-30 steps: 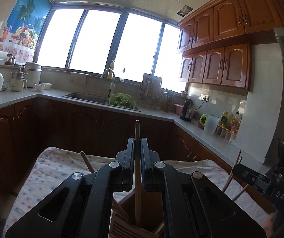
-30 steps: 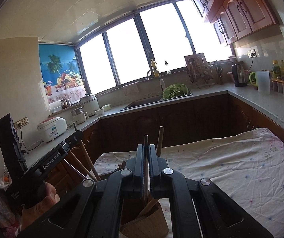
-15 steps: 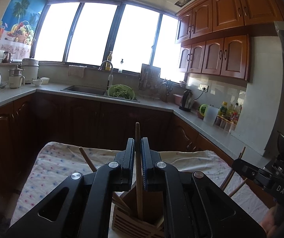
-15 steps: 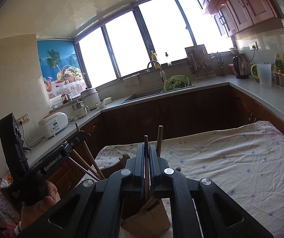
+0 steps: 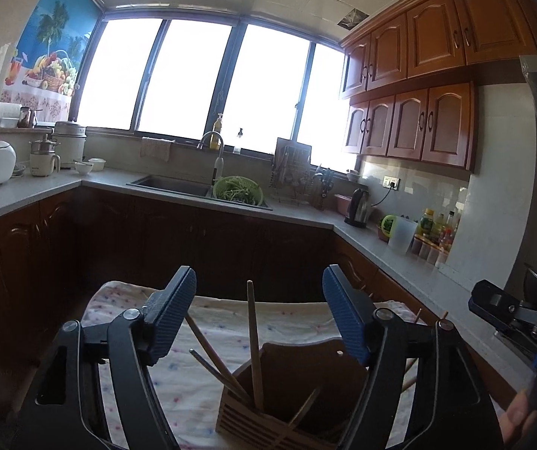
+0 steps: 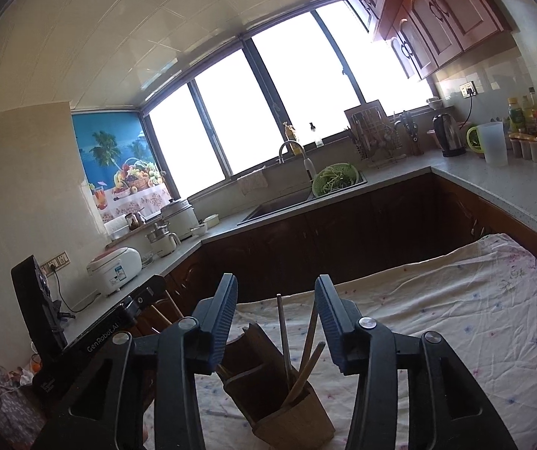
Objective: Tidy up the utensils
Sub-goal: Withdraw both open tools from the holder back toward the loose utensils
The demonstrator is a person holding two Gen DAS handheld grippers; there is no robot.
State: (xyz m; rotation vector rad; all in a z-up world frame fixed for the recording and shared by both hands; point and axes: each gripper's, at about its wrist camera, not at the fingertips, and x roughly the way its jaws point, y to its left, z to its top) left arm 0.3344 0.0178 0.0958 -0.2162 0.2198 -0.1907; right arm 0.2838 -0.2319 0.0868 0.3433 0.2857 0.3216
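A wooden utensil holder stands on the cloth-covered table, with several wooden chopsticks upright or leaning in it. My left gripper is open just above the holder, its blue pads apart on either side of one upright chopstick. In the right wrist view the holder sits below my right gripper, which is open around the chopsticks standing in its near compartment. Neither gripper holds anything.
The table wears a white flowered cloth. The other gripper's body shows at the right edge of the left view and at the left of the right view. Dark cabinets, a sink and a counter lie beyond.
Both grippers have opened and let go of the chopsticks they held. The chopsticks now stand free in the holder.
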